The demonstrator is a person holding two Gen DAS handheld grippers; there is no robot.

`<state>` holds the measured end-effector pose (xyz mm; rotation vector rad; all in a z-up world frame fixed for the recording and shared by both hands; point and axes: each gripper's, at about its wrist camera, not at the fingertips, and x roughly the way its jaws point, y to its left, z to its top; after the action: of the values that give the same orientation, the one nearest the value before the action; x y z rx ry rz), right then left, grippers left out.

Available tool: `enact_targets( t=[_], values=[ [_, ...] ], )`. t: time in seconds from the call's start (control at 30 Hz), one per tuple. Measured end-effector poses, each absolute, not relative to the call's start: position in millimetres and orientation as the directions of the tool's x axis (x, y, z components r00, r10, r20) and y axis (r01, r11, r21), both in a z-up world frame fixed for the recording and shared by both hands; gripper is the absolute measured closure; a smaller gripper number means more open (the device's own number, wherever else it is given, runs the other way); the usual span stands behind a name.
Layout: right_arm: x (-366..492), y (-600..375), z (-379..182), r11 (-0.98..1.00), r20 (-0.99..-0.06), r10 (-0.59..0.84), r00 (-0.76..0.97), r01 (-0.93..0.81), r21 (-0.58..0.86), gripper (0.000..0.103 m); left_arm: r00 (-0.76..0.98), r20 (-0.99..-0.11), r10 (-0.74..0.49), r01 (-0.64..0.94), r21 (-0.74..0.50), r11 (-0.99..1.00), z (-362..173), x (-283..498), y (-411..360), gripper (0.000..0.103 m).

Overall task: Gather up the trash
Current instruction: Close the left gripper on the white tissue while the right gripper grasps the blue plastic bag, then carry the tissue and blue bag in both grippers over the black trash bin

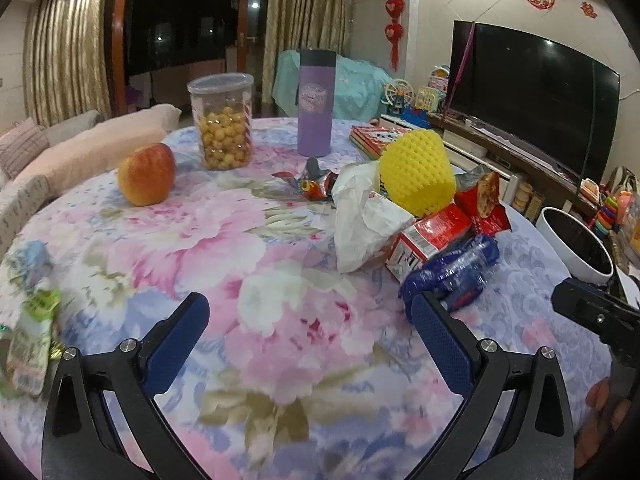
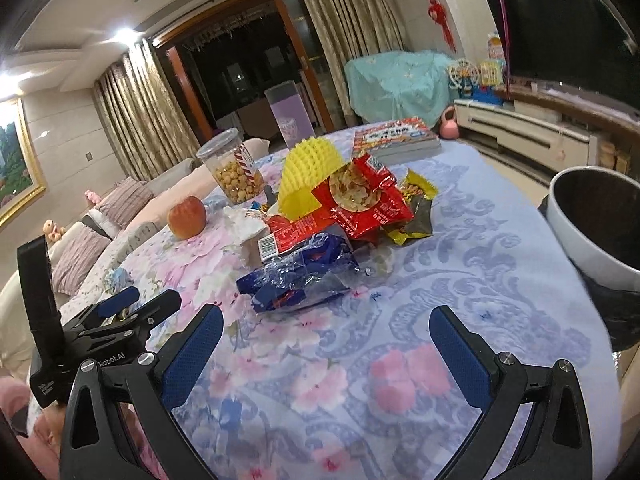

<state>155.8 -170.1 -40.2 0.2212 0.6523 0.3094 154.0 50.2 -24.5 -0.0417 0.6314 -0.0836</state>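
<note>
Both tools released, holding nothing. Left tool [image 1: 310,316] hovers over the near part of the floral-cloth surface [image 1: 248,240], jaws spread wide; its right finger [image 1: 438,344] sits just beside the blue plastic wrapper [image 1: 452,272], cannot tell if touching. Right tool [image 2: 326,330] also spread wide over the near right part of the surface, apart from the wrapper, which lies just ahead of its left finger.

Trash is piled mid-surface toward the right edge: blue plastic wrapper nearest, red snack packet [image 1: 436,232] behind it, crumpled white tissue [image 1: 364,216] to its left, yellow foam fruit net [image 1: 416,172] upright behind, second red chip bag [image 2: 360,196] against the net, yellow-green wrapper [image 2: 416,208] on the right of the pile, small dark foil wrapper [image 1: 312,180] further back. Green packet [image 1: 32,332] at the near left edge.

Non-trash: apple [image 1: 147,174] toward the left edge, clear jar of yellow snack balls [image 1: 222,120] and purple tumbler [image 1: 316,104] at the far side, books [image 2: 394,136] at the far right.

White bin [image 2: 592,224] with a dark inside stands off the right edge of the surface.
</note>
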Motion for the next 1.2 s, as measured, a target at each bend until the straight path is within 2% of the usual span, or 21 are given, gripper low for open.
enact_targets(
  t=[0.2, 0.33, 0.43, 0.5, 0.53, 0.6, 0.63, 0.7, 0.73, 0.8, 0.87, 0.93, 1.2],
  values=[
    [179.9, -167.5, -44.0, 0.92, -0.585, 0.376, 0.718, -0.213, 0.33, 0.009, 0.766, -0.628, -0.14, 0.101, -0.097, 0.99, -29.7, 184.5, 47.1, 0.002],
    [195.2, -166.8, -49.1, 0.905, -0.601, 0.408, 0.688, -0.218, 0.365, 0.02, 0.744, -0.649, -0.155, 0.131, -0.086, 0.988, -31.8, 203.4, 41.0, 0.005],
    [204.9, -167.0, -55.0, 0.894, -0.613, 0.429, 0.664, -0.218, 0.391, 0.022, 0.726, -0.665, -0.173, 0.16, -0.082, 0.984, -35.2, 217.8, 35.7, 0.013],
    [209.5, -166.2, -58.2, 0.889, -0.618, 0.441, 0.651, -0.221, 0.401, 0.023, 0.71, -0.678, -0.189, 0.178, -0.087, 0.98, -38.8, 227.5, 32.9, 0.03],
    [211.6, -165.6, -59.7, 0.886, -0.621, 0.448, 0.643, -0.224, 0.407, 0.025, 0.699, -0.686, -0.201, 0.188, -0.095, 0.978, -40.7, 230.5, 32.1, 0.035],
    [215.6, -165.5, -63.6, 0.875, -0.624, 0.469, 0.625, -0.231, 0.426, 0.029, 0.678, -0.7, -0.224, 0.207, -0.11, 0.972, -44.4, 237.7, 29.8, 0.054],
    [216.9, -165.0, -65.4, 0.868, -0.623, 0.482, 0.616, -0.235, 0.438, 0.033, 0.671, -0.703, -0.236, 0.217, -0.118, 0.969, -45.6, 238.8, 28.7, 0.058],
    [220.0, -166.3, -68.6, 0.852, -0.62, 0.507, 0.599, -0.239, 0.466, 0.039, 0.659, -0.708, -0.255, 0.235, -0.128, 0.963, -47.4, 240.2, 26.0, 0.082],
    [221.3, -166.4, -69.9, 0.841, -0.616, 0.525, 0.587, -0.245, 0.482, 0.043, 0.656, -0.709, -0.26, 0.242, -0.128, 0.962, -47.8, 240.1, 24.9, 0.086],
    [219.7, -166.8, -70.6, 0.827, -0.606, 0.547, 0.577, -0.26, 0.499, 0.059, 0.666, -0.7, -0.258, 0.245, -0.121, 0.962, -46.0, 236.7, 24.5, 0.09],
    [217.0, -168.2, -71.5, 0.82, -0.601, 0.557, 0.573, -0.268, 0.505, 0.091, 0.677, -0.688, -0.263, 0.242, -0.129, 0.962, -42.3, 232.1, 27.1, 0.092],
    [213.7, -171.3, -71.9, 0.814, -0.594, 0.565, 0.573, -0.268, 0.516, 0.096, 0.687, -0.679, -0.258, 0.229, -0.134, 0.964, -38.7, 224.9, 31.6, 0.094],
    [192.6, -185.5, -65.7, 0.825, -0.578, 0.547, 0.606, -0.27, 0.497, 0.101, 0.705, -0.664, -0.248, 0.189, -0.162, 0.969, -32.0, 189.1, 43.0, 0.095]
  ],
)
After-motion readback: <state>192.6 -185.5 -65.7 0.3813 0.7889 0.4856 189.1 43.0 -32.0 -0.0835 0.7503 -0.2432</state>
